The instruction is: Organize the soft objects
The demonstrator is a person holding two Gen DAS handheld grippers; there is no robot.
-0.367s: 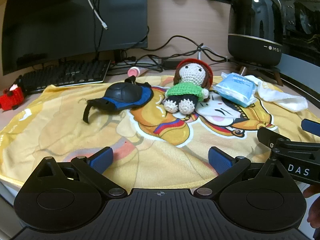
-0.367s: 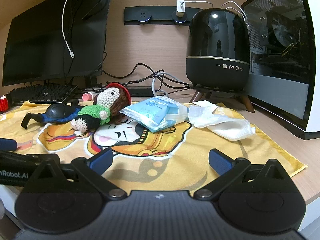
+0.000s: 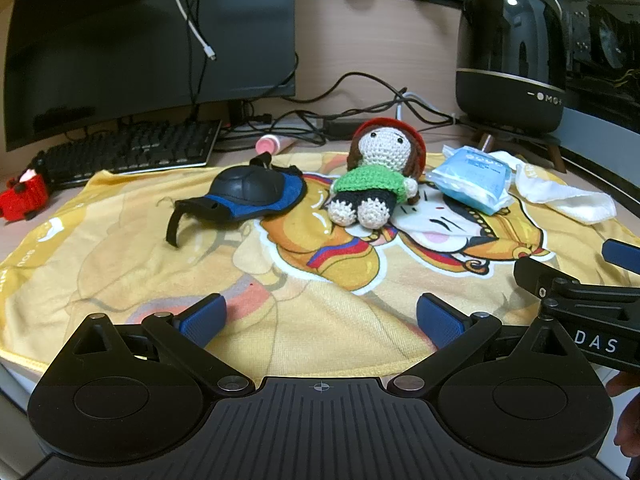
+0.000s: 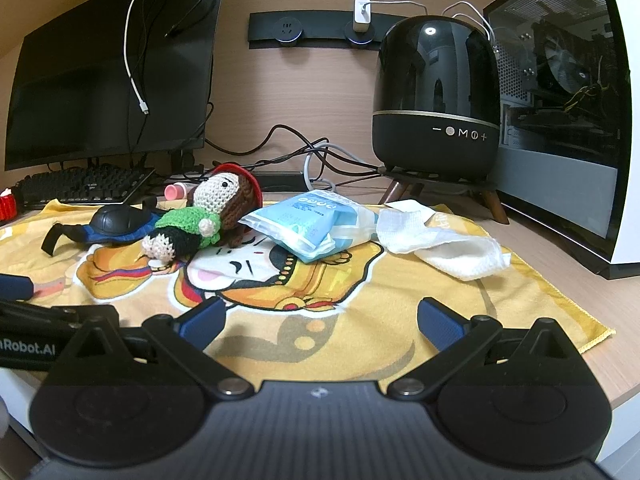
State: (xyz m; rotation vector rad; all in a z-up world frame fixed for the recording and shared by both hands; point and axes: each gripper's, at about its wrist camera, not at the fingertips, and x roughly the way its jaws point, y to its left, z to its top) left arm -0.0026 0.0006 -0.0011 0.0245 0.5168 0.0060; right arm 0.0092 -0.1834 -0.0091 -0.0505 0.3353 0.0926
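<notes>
A yellow printed cloth (image 3: 120,264) (image 4: 360,312) covers the desk. Across its far half lie a black and blue knee pad (image 3: 250,194) (image 4: 116,220), a crocheted doll (image 3: 376,178) (image 4: 200,216) in a green top, a blue tissue pack (image 3: 472,178) (image 4: 308,224) and a white sock (image 3: 560,196) (image 4: 440,244). My left gripper (image 3: 318,318) hovers open over the cloth's near edge, holding nothing. My right gripper (image 4: 318,318) is also open and empty, near the cloth's right front. Its side shows at the right of the left wrist view.
A keyboard (image 3: 128,152) and monitor (image 3: 152,40) stand at the back left, a black round speaker (image 4: 436,100) and a PC case (image 4: 568,112) at the back right. Cables (image 3: 360,108) and a pink tube (image 3: 270,144) lie behind the cloth. A red knitted toy (image 3: 22,198) sits far left.
</notes>
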